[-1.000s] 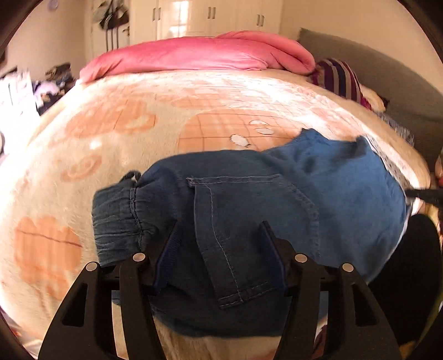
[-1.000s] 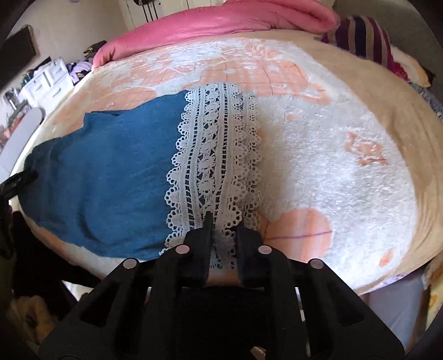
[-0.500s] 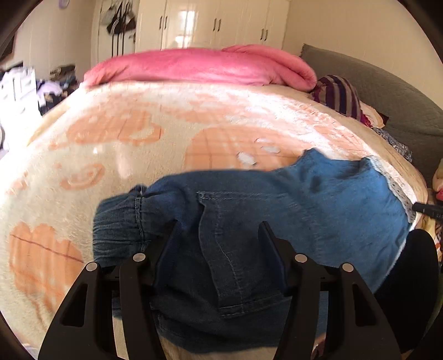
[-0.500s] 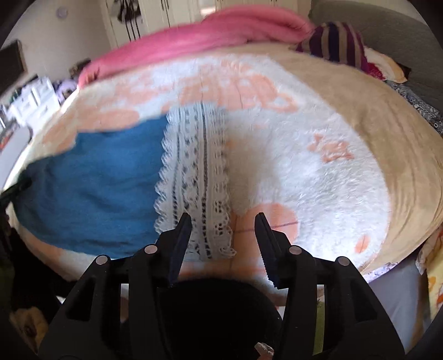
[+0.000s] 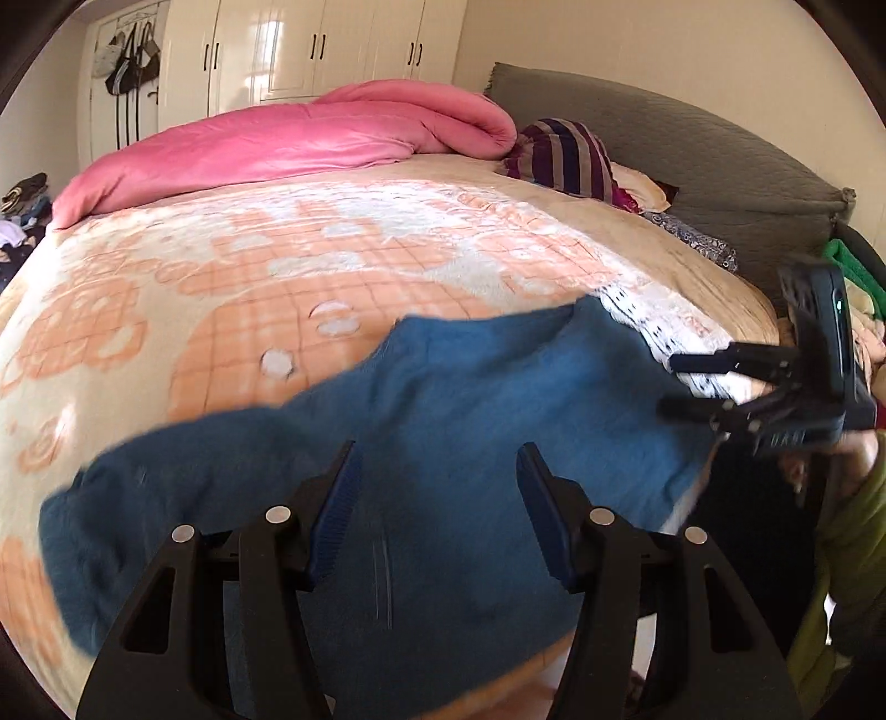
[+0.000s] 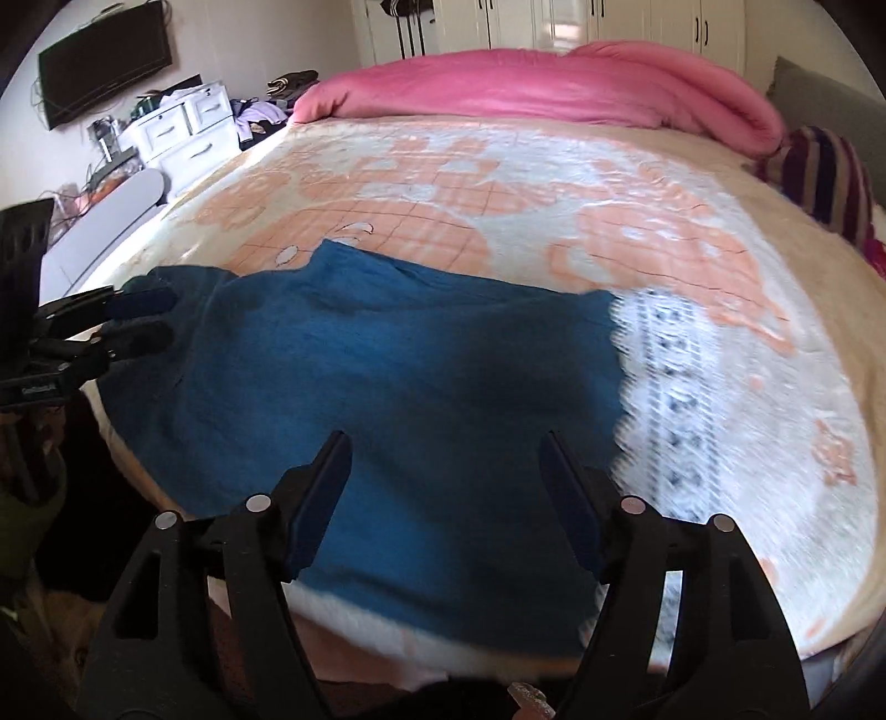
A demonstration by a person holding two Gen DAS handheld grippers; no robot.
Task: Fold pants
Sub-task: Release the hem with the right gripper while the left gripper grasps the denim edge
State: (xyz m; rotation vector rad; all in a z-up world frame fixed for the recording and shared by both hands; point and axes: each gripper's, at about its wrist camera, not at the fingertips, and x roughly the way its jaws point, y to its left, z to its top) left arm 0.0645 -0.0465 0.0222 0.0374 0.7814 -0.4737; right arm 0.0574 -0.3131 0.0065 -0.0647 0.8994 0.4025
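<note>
Nearest the left wrist camera, the left gripper (image 5: 437, 487) is seen with its jaws spread apart and nothing pinched between them; the blue pants (image 5: 443, 421) lie beneath the tips, not gripped. In the right wrist view the right gripper (image 6: 446, 476) is likewise held over the blue cloth, its jaws opening and with no fabric caught between the pads.

The pants are laid flat along the near edge of the bed, on a fuzzy cream blanket (image 5: 232, 288) patterned in orange. A white lace band (image 6: 670, 387) is found at one end of the blue cloth, on the side of the right gripper. Some motion blur is present, so seams and pockets cannot be made out.

Each gripper is visible from the other's camera at the bed's near edge, one at either end of the garment, and a yellow-green sleeve (image 5: 847, 531) is glimpsed beside the right one.

Farther back, a rolled pink duvet (image 5: 310, 138) is spread across the far side of the bed, with a striped pillow (image 5: 565, 155) beside it and a grey headboard (image 5: 692, 160) behind. Beyond the bed, white wardrobes (image 5: 310, 50), hanging bags (image 5: 130, 61), white drawers (image 6: 183, 133) and a wall-mounted screen (image 6: 105, 61) are seen
</note>
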